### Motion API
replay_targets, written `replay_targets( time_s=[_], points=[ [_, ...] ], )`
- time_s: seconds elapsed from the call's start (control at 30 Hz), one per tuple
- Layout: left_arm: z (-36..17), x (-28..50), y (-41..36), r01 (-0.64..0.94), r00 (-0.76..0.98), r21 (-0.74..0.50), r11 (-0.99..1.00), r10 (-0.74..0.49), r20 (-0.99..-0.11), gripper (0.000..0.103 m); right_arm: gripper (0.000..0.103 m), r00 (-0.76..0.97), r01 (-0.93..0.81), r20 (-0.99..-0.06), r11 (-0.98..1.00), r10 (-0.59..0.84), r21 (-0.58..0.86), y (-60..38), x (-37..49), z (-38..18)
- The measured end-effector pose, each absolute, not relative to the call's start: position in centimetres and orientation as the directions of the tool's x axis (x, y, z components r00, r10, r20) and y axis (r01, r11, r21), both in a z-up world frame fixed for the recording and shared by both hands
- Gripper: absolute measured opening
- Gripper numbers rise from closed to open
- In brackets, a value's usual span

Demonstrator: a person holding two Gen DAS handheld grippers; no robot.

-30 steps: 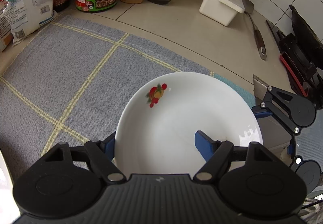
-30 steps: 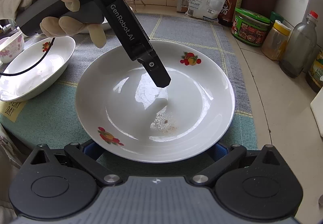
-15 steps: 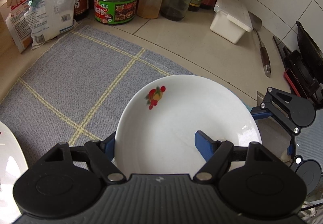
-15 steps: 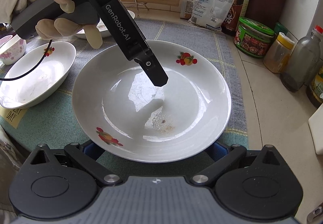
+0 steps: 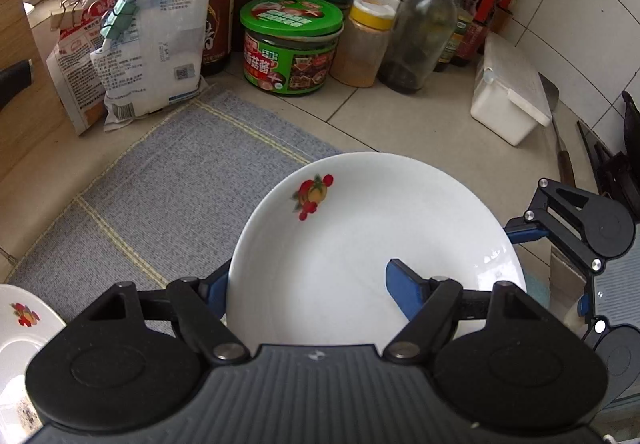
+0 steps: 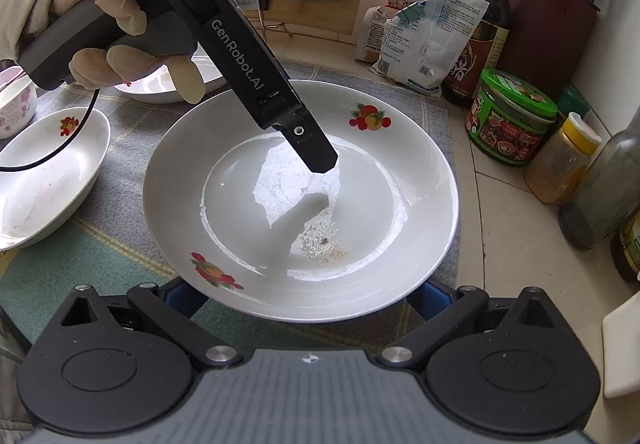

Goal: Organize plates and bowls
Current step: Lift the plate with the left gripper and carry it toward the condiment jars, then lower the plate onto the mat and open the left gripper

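The plate's (image 6: 360, 180) near rim hides both blue pads of the right gripper (image 6: 308, 296), so no telling if they actually touch it. At 9 o'clock the smaller dish (image 6: 48, 180) runs off the frame. In the left wrist view, another dish (image 5: 20, 324) at 8 o'clock is also cut off.

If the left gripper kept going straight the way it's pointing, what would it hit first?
The left gripper already straddles the white plate, so the plate comes first. Past its far rim lies the grey mat, probably next, though depth is unclear.
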State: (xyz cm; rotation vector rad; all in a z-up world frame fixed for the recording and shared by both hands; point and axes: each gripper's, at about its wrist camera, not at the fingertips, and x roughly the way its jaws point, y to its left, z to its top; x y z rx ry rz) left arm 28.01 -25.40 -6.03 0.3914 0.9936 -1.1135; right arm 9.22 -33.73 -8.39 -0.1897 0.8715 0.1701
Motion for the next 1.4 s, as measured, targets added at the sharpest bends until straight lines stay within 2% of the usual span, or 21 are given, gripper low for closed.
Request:
replay_targets(
  time_s=[0.47, 1.03, 1.13, 1.3, 1.4],
  points=[
    [-7.4, 31.5, -27.5, 0.868, 0.137, -0.177, 0.464, -0.567, -0.812, 0.077, 0.103, 0.629, -0.243, -0.773, 0.965, 0.076, -0.102, -36.2, 14.1, -9.4],
    [-9.2, 32.6, -28.9, 0.867, 0.157, -0.160, 0.472, -0.563, -0.811, 0.077, 0.103, 0.614, -0.215, -0.787, 0.972, 0.057, -0.098, -36.7, 15.7, -10.9],
    [-9.3, 32.6, -28.9, 0.869, 0.159, -0.158, 0.470, -0.566, -0.809, 0.078, 0.103, 0.614, -0.214, -0.788, 0.972, 0.056, -0.098, -36.6, 15.8, -11.0],
    [-9.0, 32.1, -28.8, 0.877, 0.173, -0.134, 0.461, -0.564, -0.807, 0.087, 0.103, 0.614, -0.209, -0.788, 0.973, 0.054, -0.096, -36.5, 15.6, -11.0],
    [-8.3, 31.6, -28.3, 0.879, 0.203, -0.100, 0.467, -0.555, -0.807, 0.087, 0.103, 0.614, -0.196, -0.788, 0.977, 0.051, -0.090, -36.5, 15.2, -10.9]
  ],
)
